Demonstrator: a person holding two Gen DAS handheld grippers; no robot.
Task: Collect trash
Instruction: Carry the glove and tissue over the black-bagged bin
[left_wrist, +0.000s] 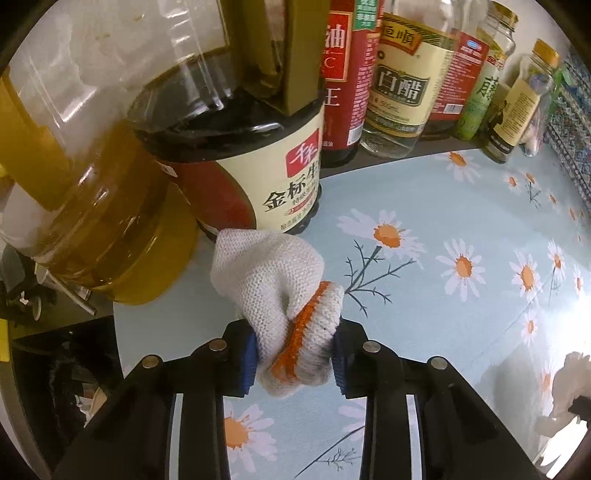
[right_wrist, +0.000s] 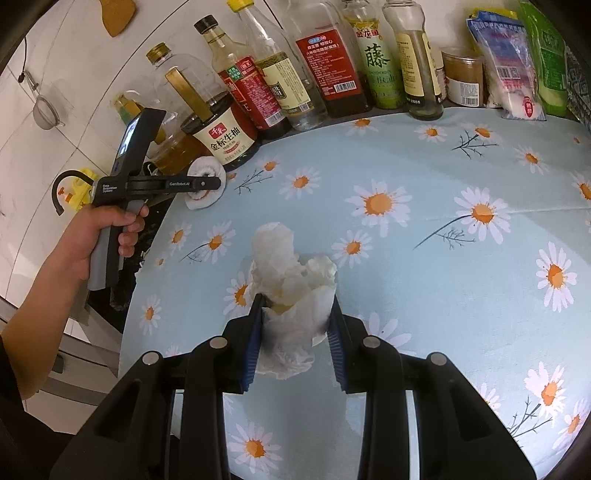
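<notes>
over the daisy-print tablecloth (right_wrist: 424, 258) you are gripping one piece of trash in each claw: your left gripper (left_wrist: 293, 356) is clamping a balled white knit glove (left_wrist: 280, 291) with an orange cuff, just beside the big soy sauce bottle (left_wrist: 255, 173) at the table's edge, and your right gripper (right_wrist: 295, 347) is pinching a crumpled white tissue (right_wrist: 290, 284) near the cloth's middle. both pickups are looking done, while no bin is showing in either view, so dropping them off is seemingly what is remaining; the rest of the cloth is showing only the row of condiment bottles (right_wrist: 332, 62) at the back.
</notes>
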